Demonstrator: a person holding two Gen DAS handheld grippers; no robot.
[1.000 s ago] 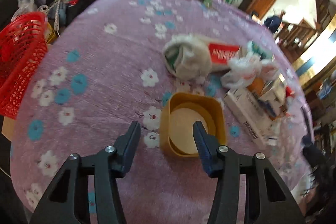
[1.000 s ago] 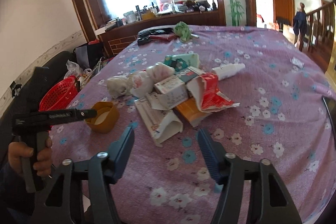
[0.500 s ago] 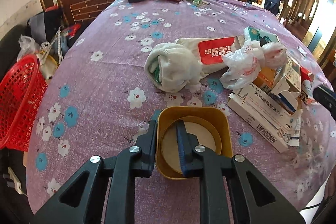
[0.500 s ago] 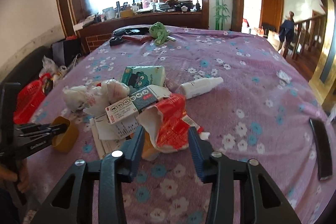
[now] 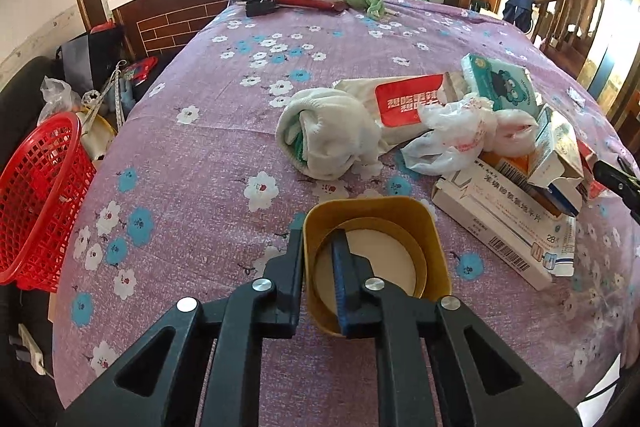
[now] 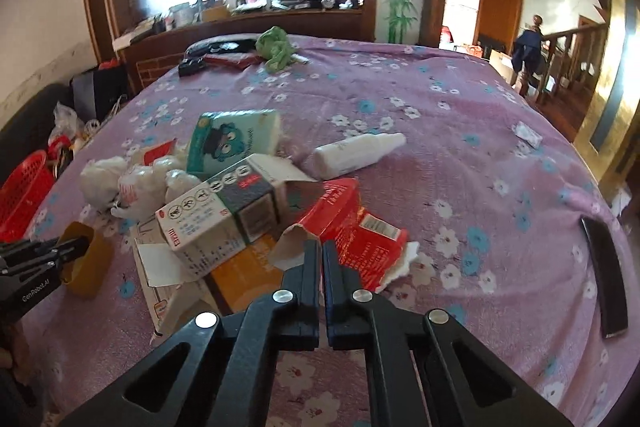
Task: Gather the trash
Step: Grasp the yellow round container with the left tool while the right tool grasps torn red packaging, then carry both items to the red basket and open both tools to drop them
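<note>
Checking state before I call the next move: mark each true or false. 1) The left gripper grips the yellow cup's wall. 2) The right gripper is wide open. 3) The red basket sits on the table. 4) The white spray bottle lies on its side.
1) True: the left gripper is shut on the yellow cup, one finger inside, one outside.
2) False: the right gripper is closed, pinching the red carton at its torn edge.
3) False: the red basket is off the table's edge.
4) True: the white spray bottle lies flat on the purple tablecloth.
</note>
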